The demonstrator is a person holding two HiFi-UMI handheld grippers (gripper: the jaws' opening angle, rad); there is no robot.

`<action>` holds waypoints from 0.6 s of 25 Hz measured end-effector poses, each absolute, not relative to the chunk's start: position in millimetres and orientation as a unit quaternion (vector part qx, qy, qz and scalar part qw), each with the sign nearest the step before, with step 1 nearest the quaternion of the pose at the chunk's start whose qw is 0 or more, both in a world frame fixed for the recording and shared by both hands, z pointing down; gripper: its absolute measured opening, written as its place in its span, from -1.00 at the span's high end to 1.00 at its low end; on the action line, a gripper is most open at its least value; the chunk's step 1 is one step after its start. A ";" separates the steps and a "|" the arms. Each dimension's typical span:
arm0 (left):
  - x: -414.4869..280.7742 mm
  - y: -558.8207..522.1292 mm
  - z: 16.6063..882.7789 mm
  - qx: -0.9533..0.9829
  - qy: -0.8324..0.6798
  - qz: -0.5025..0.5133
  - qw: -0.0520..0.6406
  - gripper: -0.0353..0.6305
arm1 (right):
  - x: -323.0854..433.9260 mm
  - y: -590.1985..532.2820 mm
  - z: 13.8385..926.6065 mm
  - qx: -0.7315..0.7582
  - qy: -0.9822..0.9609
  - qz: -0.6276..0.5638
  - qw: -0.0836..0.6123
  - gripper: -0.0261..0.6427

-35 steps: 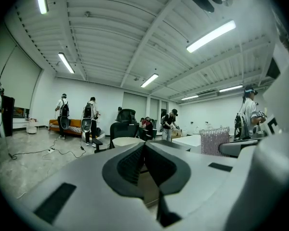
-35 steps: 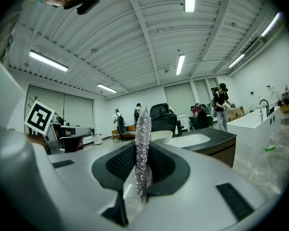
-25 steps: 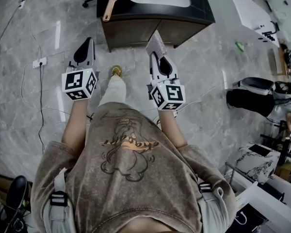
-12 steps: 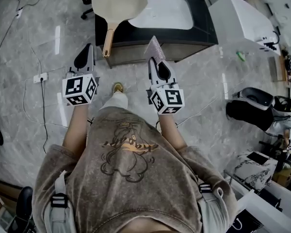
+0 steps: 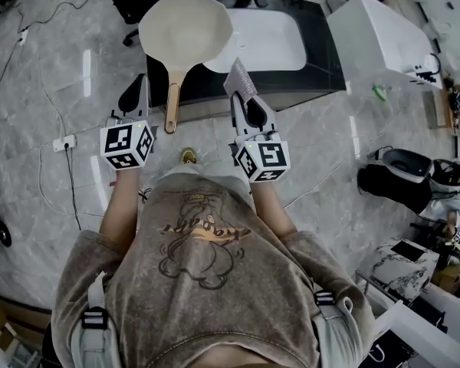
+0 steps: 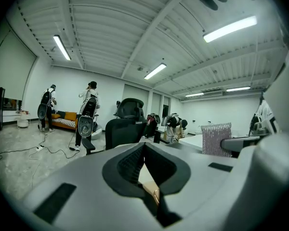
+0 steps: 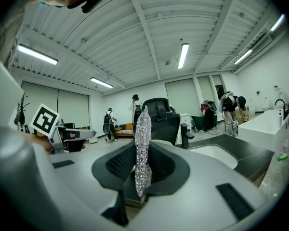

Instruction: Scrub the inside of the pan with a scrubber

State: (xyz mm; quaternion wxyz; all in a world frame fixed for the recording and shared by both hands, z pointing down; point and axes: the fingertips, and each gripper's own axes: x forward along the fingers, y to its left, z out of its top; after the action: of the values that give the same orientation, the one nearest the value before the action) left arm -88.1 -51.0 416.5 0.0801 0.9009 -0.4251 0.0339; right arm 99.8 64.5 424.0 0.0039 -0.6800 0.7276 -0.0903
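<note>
"How many tools, and what's in them?"

"Two. The left tool (image 5: 139, 87) has its jaws pressed together on nothing. The right tool (image 5: 241, 100) pinches the one silvery scrubber (image 5: 241, 79)."

"And the pan?"

"One pan (image 5: 185, 27), on the dark table (image 5: 322, 48) beside the single white sink (image 5: 270, 38), with its handle sticking out near the left tool."

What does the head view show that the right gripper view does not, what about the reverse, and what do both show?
Head view only: the person's printed shirt and the floor power strip. Right gripper view only: the ceiling's strip lights. Both: the scrubber clamped in the right gripper jaws, and the white sink.
</note>
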 end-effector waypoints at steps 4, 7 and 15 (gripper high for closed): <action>-79.1 -68.7 419.6 0.900 -0.427 0.043 0.080 0.84 | 105.9 45.8 424.4 -0.675 0.732 -0.093 0.004 0.68; -74.6 -79.3 421.5 0.896 -0.433 0.045 0.083 0.84 | 111.4 31.3 425.2 -0.670 0.736 -0.096 0.002 0.68; -63.6 -111.8 423.0 0.882 -0.460 0.040 0.090 0.84 | 131.7 -15.5 424.8 -0.644 0.758 -0.102 0.006 0.68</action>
State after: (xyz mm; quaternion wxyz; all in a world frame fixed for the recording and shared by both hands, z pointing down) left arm -63.6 -111.8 423.0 0.0898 0.8822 -0.4605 0.0405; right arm 131.7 -15.5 424.8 0.0061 -0.6440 0.7581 -0.1019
